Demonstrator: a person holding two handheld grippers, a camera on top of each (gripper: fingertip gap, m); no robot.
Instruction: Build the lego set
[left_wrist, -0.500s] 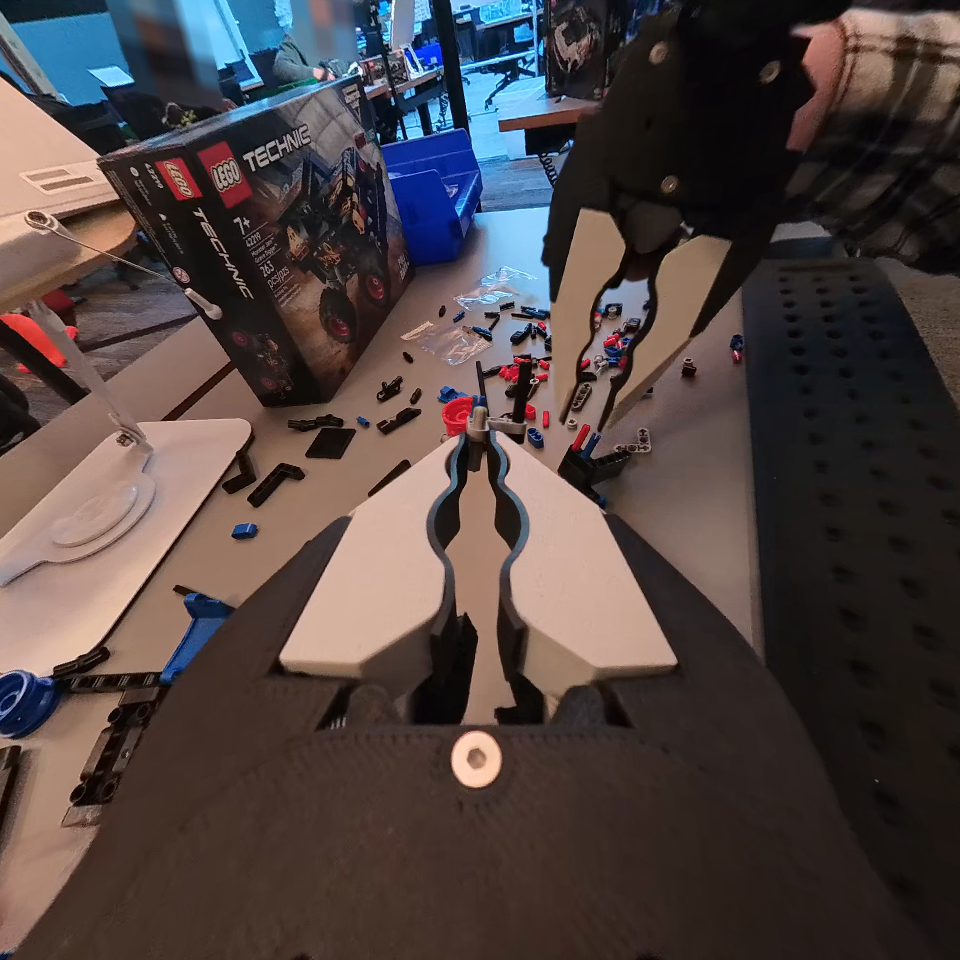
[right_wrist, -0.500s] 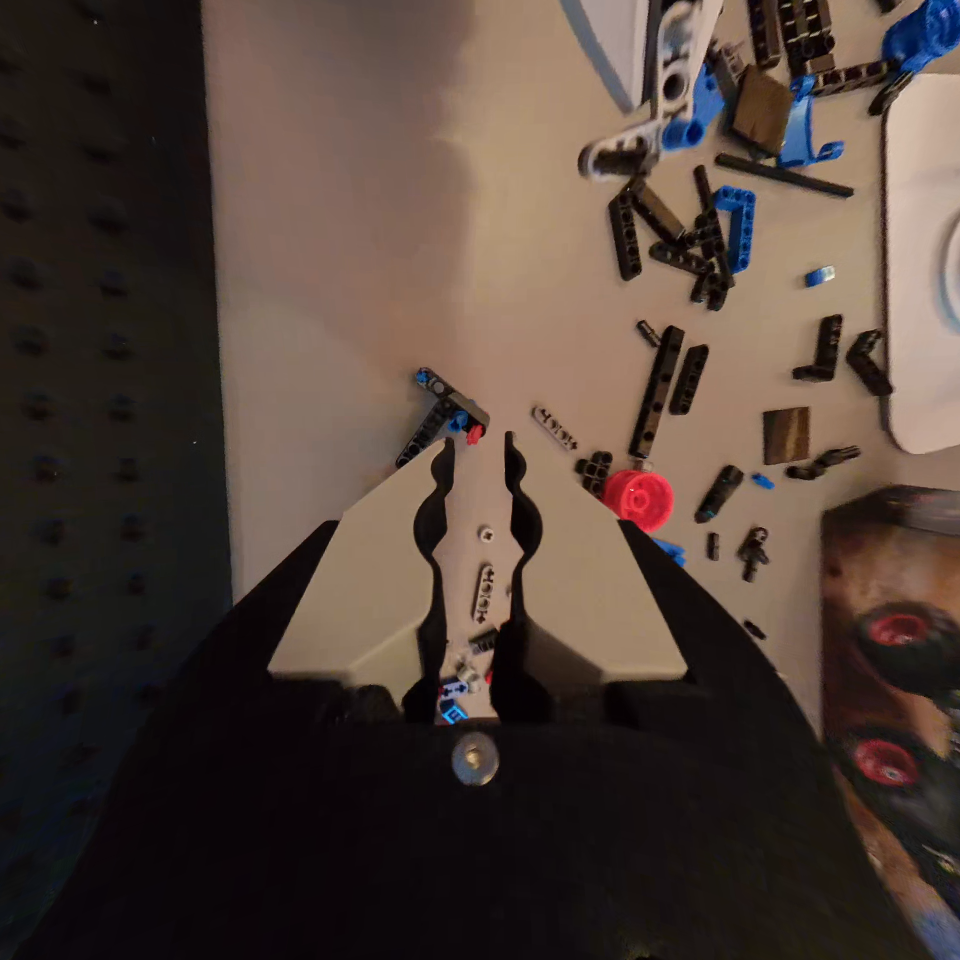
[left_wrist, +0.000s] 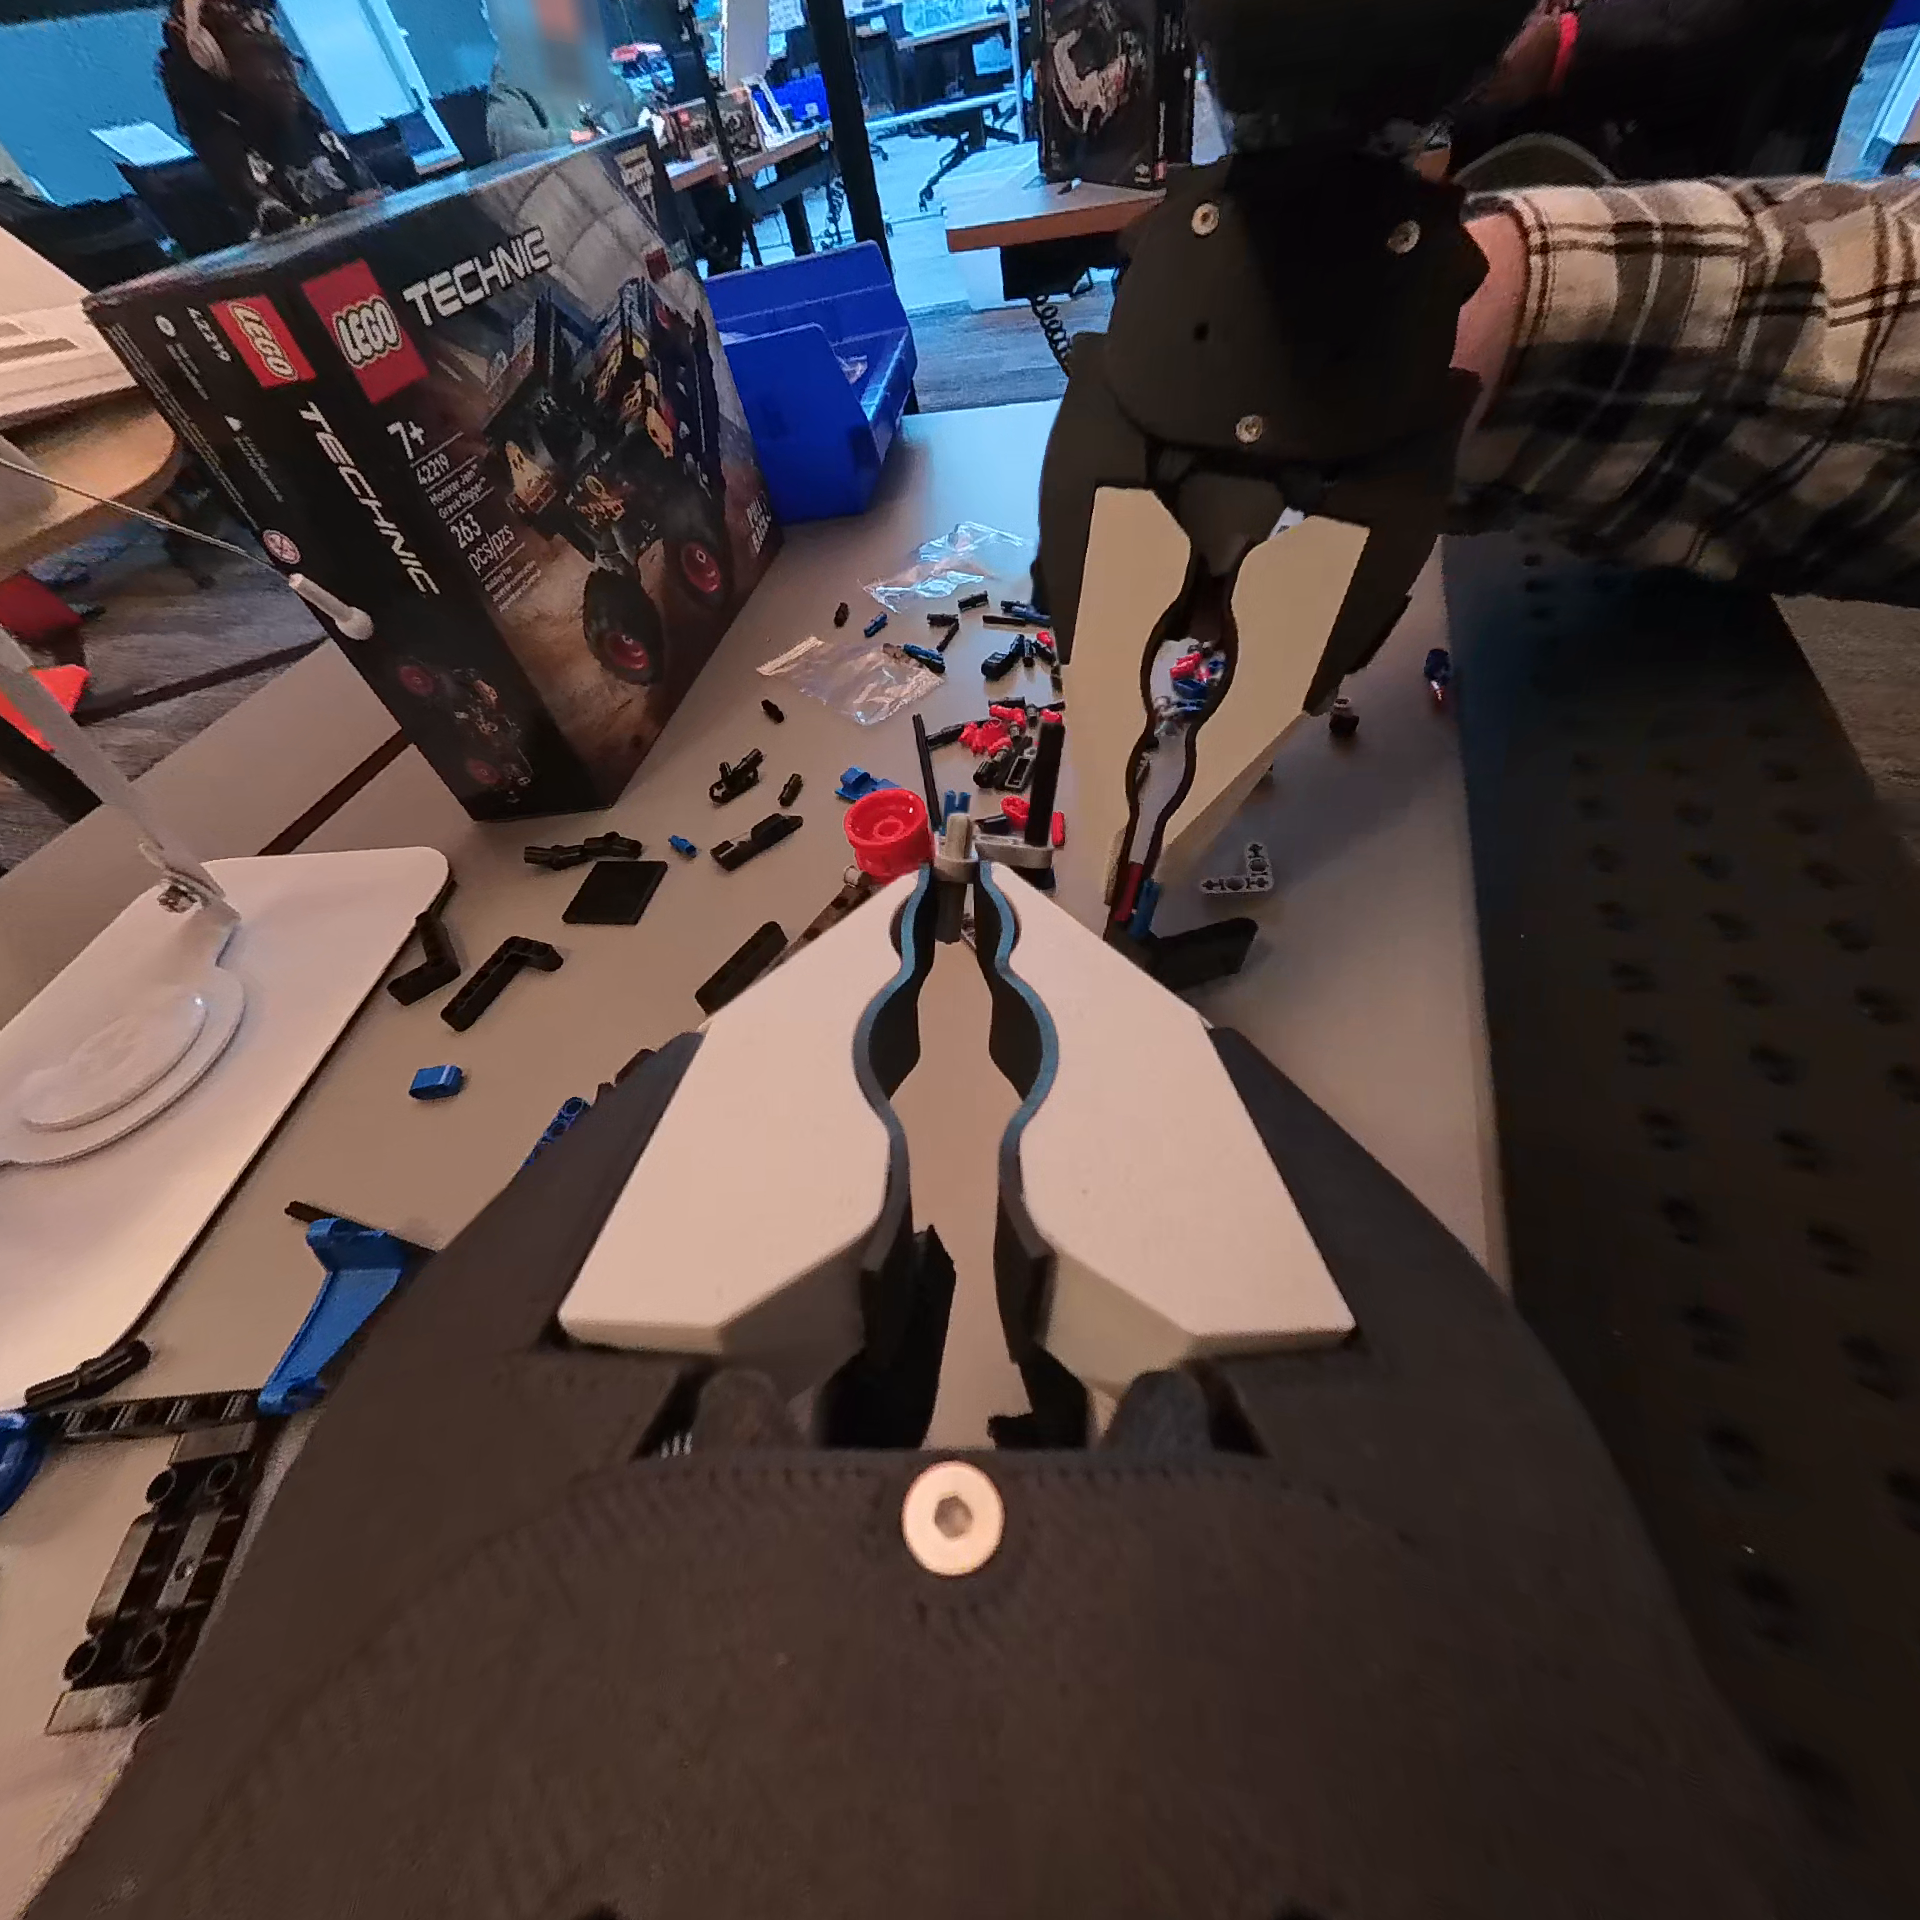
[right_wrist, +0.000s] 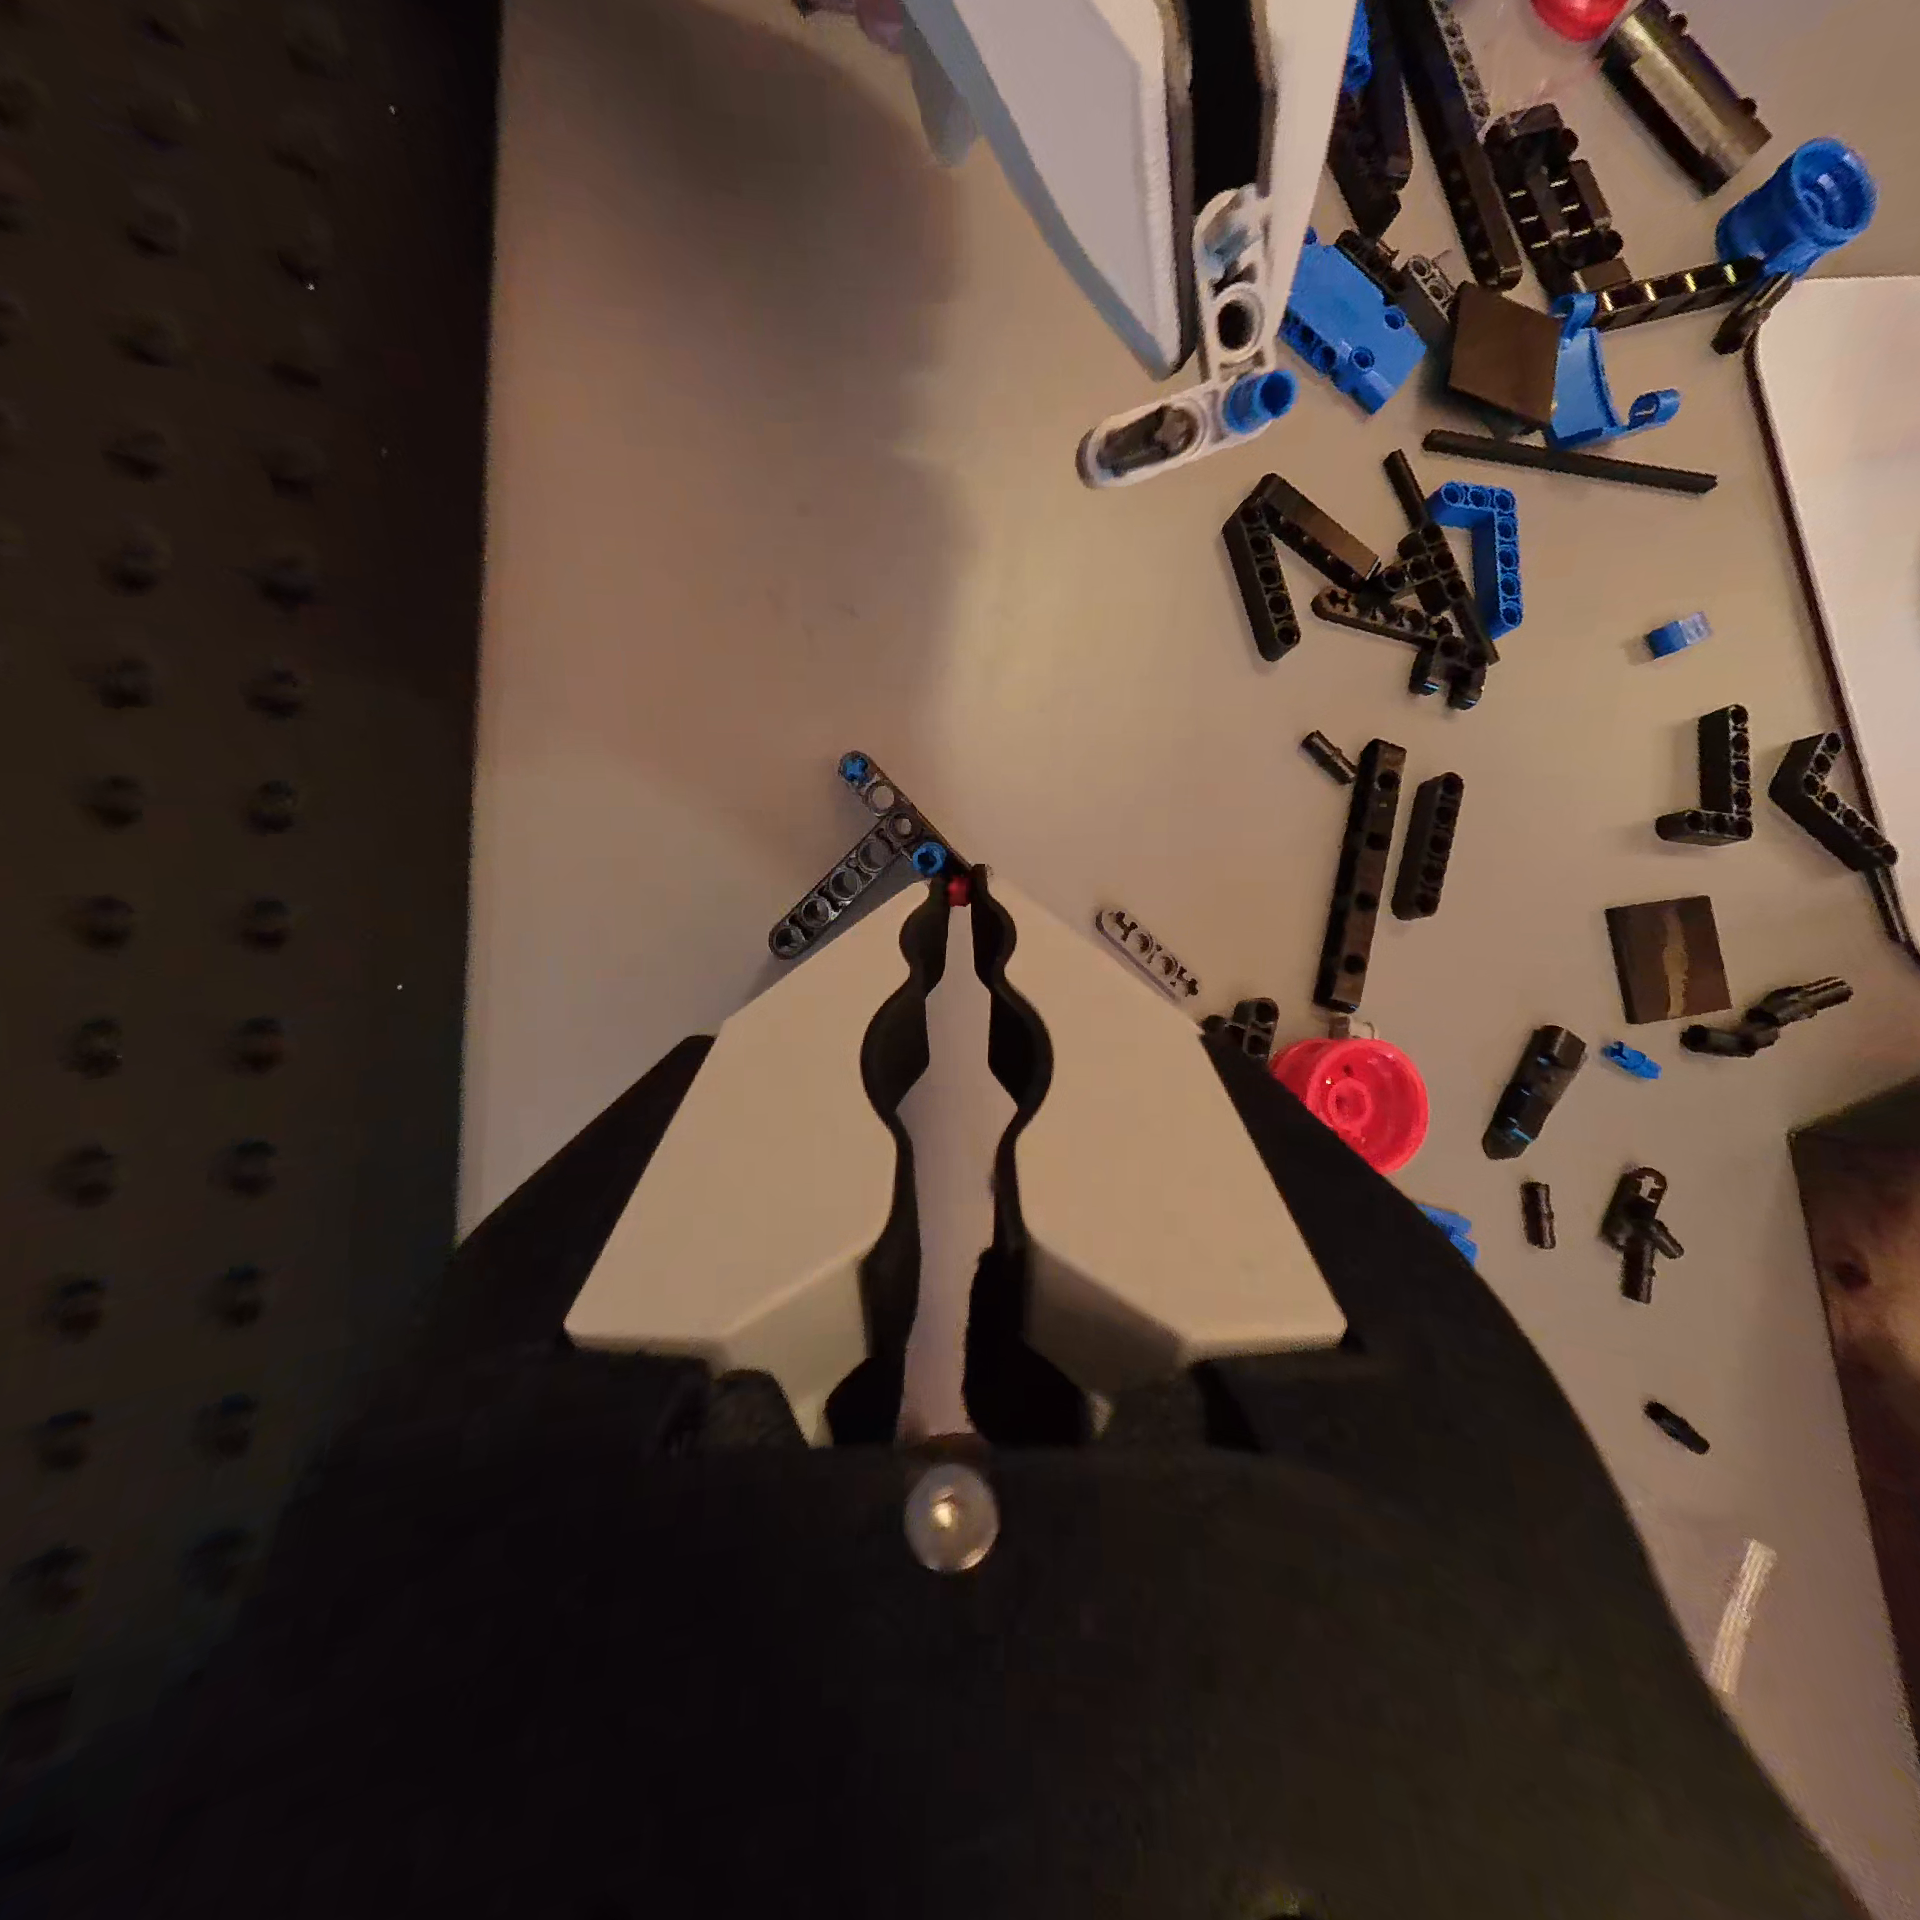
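Right gripper (right_wrist: 961, 891) jaws were apart over loose bits half a second ago; now pinched on a small red pin (right_wrist: 958, 886) at the black angled beam (right_wrist: 868, 857), 12 o'clock in wrist view. Likely pin pickup or seating. Left gripper (left_wrist: 951, 881) stays clamped on the grey connector (left_wrist: 971, 844). Red wheel hub (right_wrist: 1351, 1101) at 3 o'clock, scattered beams crowd the surface (right_wrist: 727, 468).

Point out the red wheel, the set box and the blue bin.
red wheel (right_wrist: 1351, 1107), right wrist view, on its hub face.
set box (left_wrist: 499, 540), left wrist view, on its front face.
blue bin (left_wrist: 821, 416), left wrist view, on its front wall.
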